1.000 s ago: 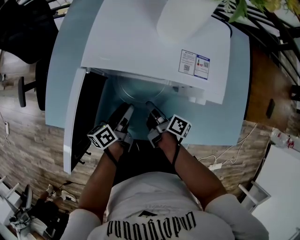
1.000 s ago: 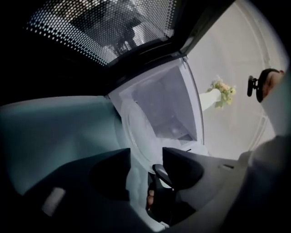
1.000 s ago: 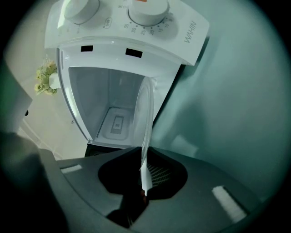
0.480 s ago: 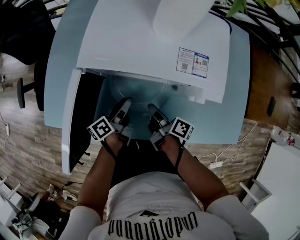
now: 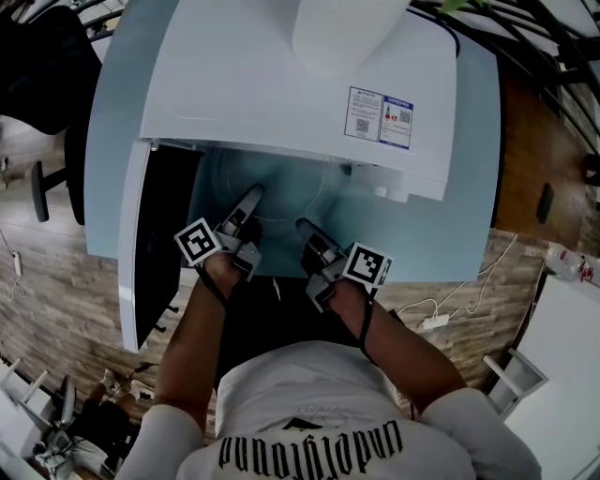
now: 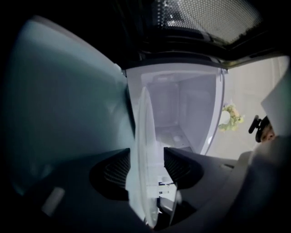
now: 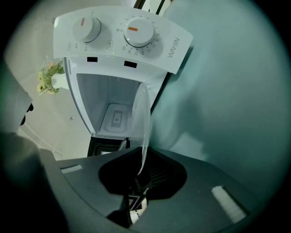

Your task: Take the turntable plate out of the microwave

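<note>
The clear glass turntable plate (image 5: 272,183) sticks partway out of the white microwave (image 5: 281,84), over the pale blue table (image 5: 441,225). My right gripper (image 5: 302,225) is shut on its near rim; in the right gripper view the plate (image 7: 142,120) runs edge-on into the closed jaws of the right gripper (image 7: 138,175). My left gripper (image 5: 251,195) straddles the rim on the left. In the left gripper view the plate (image 6: 144,150) stands between the wide jaws of the left gripper (image 6: 148,166), with a gap to the right pad (image 6: 179,166).
The microwave door (image 5: 155,244) hangs open at the left, close to my left hand. A white vessel (image 5: 347,28) stands on the microwave's top. The control panel with two dials (image 7: 127,36) is beside the cavity. A black chair (image 5: 47,66) and wood floor lie beyond the table.
Both grippers have drawn back toward the person, and more of the glass plate shows outside the cavity. The left gripper has shifted left and rolled a little.
</note>
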Available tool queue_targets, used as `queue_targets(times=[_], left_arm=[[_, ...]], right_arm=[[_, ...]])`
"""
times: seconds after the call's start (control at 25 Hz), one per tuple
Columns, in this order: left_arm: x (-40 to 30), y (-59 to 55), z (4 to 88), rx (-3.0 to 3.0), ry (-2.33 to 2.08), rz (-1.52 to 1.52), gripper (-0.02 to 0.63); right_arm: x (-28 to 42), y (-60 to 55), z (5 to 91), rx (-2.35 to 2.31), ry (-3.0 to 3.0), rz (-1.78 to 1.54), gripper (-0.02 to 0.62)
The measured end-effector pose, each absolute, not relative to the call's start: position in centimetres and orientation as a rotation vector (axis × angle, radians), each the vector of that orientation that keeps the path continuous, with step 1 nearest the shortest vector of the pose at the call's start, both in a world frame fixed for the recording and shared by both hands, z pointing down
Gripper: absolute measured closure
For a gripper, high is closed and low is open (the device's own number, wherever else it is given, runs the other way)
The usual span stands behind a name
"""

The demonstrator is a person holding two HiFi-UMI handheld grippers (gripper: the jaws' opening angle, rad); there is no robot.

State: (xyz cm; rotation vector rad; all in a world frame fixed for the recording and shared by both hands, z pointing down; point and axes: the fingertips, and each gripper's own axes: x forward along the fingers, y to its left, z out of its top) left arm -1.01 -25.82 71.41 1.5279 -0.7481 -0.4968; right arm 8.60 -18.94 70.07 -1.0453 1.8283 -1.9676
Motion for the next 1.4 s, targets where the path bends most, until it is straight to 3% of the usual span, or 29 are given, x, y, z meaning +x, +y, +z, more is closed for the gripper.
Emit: queue_targets(times=[0.12, 0.2, 0.28, 1.4], left_arm=[[-0.4, -25.8, 71.4, 1.525, -0.718, -0.501, 0.352], [-0.4, -25.8, 71.3, 1.526, -0.718, -0.512, 0.465], [-0.3, -25.8, 71.0, 1.536, -0.707, -0.538, 0.513], [-1.4, -20.5, 63.1, 1.527, -0.736, -0.673, 0.529]], right_arm=[[8.7, -18.4, 70.1, -1.044, 1.841, -1.979, 0.560], [8.8, -18.4, 69.9, -1.040, 1.863, -1.967, 0.561], [8.9, -18.5, 69.6, -1.036, 1.874, -1.954, 0.560], [8.2, -14.1, 62.7, -0.894, 2.098, -1.929, 0.552]])
